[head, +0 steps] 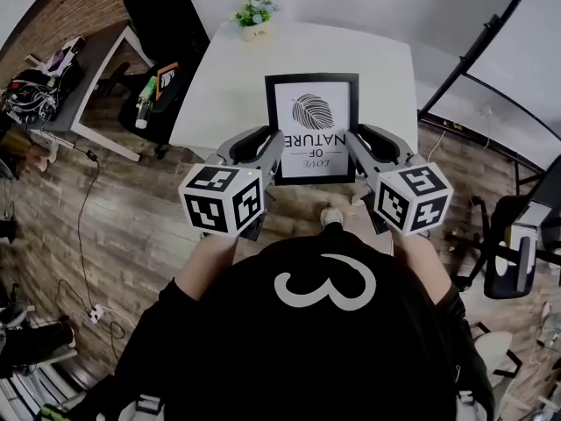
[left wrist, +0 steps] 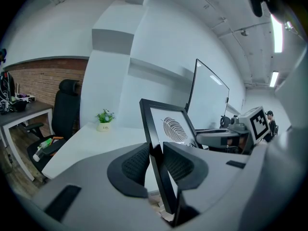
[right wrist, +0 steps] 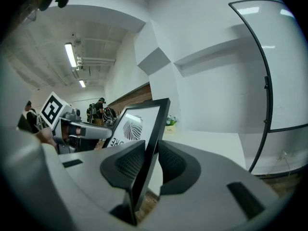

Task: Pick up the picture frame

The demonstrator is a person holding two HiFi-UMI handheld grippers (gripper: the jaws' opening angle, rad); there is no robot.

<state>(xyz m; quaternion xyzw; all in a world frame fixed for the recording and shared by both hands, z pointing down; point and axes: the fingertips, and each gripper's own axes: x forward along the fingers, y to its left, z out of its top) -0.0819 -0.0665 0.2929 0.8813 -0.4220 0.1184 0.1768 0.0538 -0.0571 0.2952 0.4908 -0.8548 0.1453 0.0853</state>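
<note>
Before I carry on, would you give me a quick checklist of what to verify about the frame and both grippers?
1. Left gripper shut on the picture frame's side edge: ok.
2. Right gripper shut on the opposite edge: ok.
3. Frame clear of the white table: ok, its lower edge hangs past the near rim.
4. Potted plant out of the way: ok, at the table's far edge.
5. Grip firm enough not to slip: cannot tell.

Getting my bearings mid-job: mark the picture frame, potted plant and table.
picture frame (head: 312,126), head view, leaf print at centre.
potted plant (head: 255,11), head view, its leaves.
table (head: 228,86), head view, bare top.
</note>
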